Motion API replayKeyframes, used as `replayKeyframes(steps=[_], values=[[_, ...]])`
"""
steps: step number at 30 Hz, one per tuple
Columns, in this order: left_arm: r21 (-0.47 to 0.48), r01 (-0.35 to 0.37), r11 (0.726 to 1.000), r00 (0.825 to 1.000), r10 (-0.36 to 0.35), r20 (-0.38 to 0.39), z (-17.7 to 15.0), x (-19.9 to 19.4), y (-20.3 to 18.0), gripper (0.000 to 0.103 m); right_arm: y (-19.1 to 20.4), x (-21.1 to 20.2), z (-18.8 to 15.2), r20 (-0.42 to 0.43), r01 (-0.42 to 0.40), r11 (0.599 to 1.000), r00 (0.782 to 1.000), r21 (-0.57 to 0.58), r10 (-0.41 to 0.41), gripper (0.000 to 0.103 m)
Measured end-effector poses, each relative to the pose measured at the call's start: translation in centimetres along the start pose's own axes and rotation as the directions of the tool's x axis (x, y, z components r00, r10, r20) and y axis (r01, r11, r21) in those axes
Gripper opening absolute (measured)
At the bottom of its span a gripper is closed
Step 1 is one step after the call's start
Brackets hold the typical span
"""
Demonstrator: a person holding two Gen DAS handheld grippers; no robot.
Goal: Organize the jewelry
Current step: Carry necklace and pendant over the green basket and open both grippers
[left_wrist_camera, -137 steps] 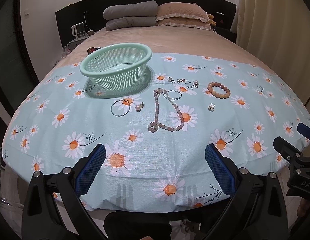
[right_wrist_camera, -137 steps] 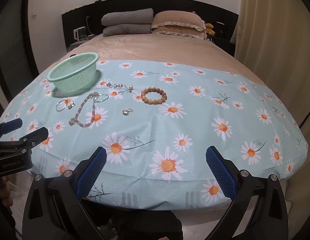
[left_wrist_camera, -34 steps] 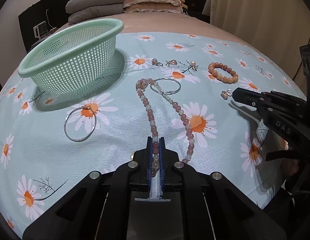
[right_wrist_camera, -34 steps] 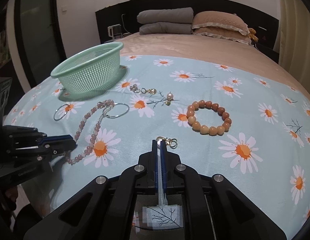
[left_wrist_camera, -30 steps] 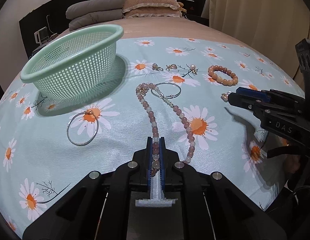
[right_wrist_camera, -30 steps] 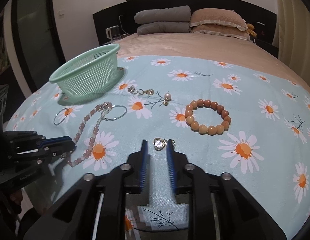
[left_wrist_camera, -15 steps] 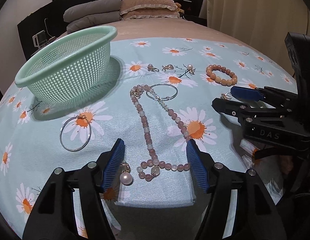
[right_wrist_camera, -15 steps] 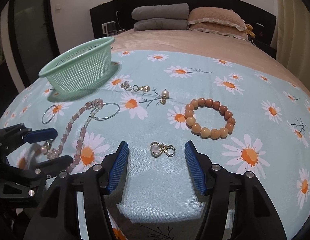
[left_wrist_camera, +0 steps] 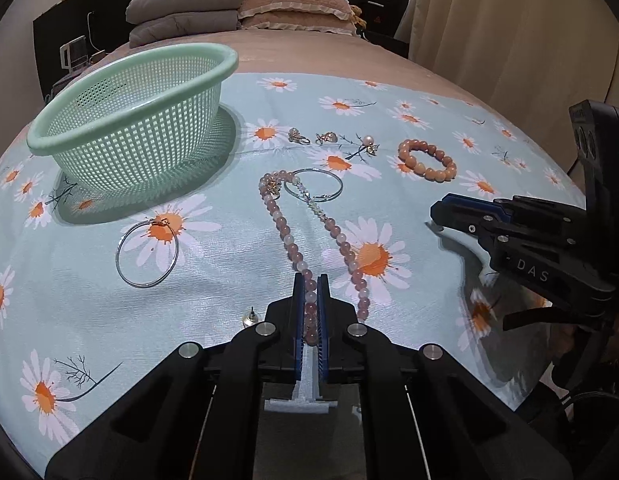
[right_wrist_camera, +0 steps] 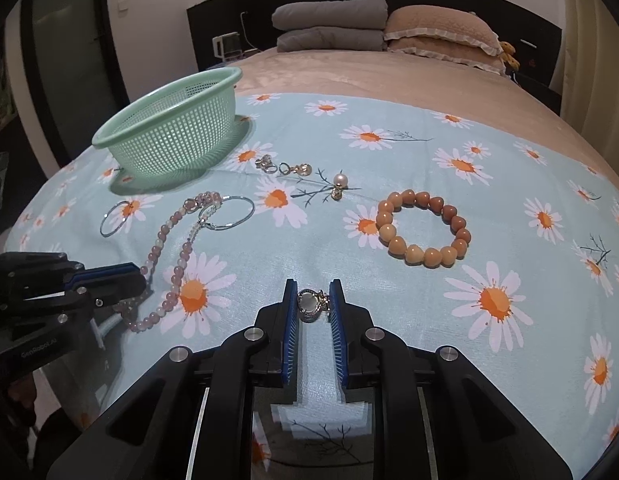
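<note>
A pink bead necklace (left_wrist_camera: pixel 287 236) lies on the daisy cloth, and my left gripper (left_wrist_camera: pixel 310 284) is shut on its near end. It also shows in the right wrist view (right_wrist_camera: pixel 177 252). My right gripper (right_wrist_camera: pixel 312 284) has its jaws narrowly apart around a small gold charm (right_wrist_camera: pixel 309 305); contact with the pads is unclear. The green mesh basket (left_wrist_camera: pixel 129 128) stands at the back left, empty as far as I see. An orange bead bracelet (right_wrist_camera: pixel 423 232) lies right of centre.
A thin hoop (left_wrist_camera: pixel 147 252), a silver bangle (left_wrist_camera: pixel 313 184), small earrings (left_wrist_camera: pixel 299 136) and a pearl earring (right_wrist_camera: pixel 339 182) lie on the cloth. A stud (left_wrist_camera: pixel 250 316) sits left of my left gripper. Pillows (right_wrist_camera: pixel 441 36) lie at the bed's head.
Half a second ago both grippers were wide open. The left has closed on the necklace's near end; the right has narrowed around the gold charm.
</note>
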State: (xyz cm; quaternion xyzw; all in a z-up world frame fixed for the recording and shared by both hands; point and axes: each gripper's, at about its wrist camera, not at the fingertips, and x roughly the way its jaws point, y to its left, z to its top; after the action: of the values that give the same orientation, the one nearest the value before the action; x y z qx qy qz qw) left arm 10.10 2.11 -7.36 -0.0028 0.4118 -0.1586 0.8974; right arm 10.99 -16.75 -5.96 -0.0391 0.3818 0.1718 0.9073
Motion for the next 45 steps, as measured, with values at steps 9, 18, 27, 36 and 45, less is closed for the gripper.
replayKeyframes(steps=[9,18,27,36,45], values=[[0.029,-0.009,1.0,0.996,0.007,0.087,1.0,-5.7,-1.4,0.006,0.8,-5.9,0.6,0.087,0.041,0.999,0.995,0.004,-0.041,0.015],[0.027,-0.047,0.999,0.981,0.041,0.188,3.7,-11.2,-1.6,0.006,2.2,-11.3,2.3,0.185,0.068,0.997,0.981,-0.027,-0.062,0.015],[0.013,-0.105,0.994,0.957,0.097,0.273,8.2,-15.2,0.5,0.006,4.0,-14.0,6.9,0.294,0.069,0.994,0.955,-0.079,-0.043,0.015],[-0.019,-0.159,0.987,0.913,0.155,0.378,15.2,-18.1,5.7,0.006,7.2,-11.8,13.3,0.342,0.007,0.987,0.939,-0.16,0.048,0.015],[-0.008,-0.199,0.98,0.92,0.189,0.344,18.8,-14.0,10.4,0.006,10.4,-5.1,18.6,0.333,-0.067,0.977,0.933,-0.201,0.132,0.015]])
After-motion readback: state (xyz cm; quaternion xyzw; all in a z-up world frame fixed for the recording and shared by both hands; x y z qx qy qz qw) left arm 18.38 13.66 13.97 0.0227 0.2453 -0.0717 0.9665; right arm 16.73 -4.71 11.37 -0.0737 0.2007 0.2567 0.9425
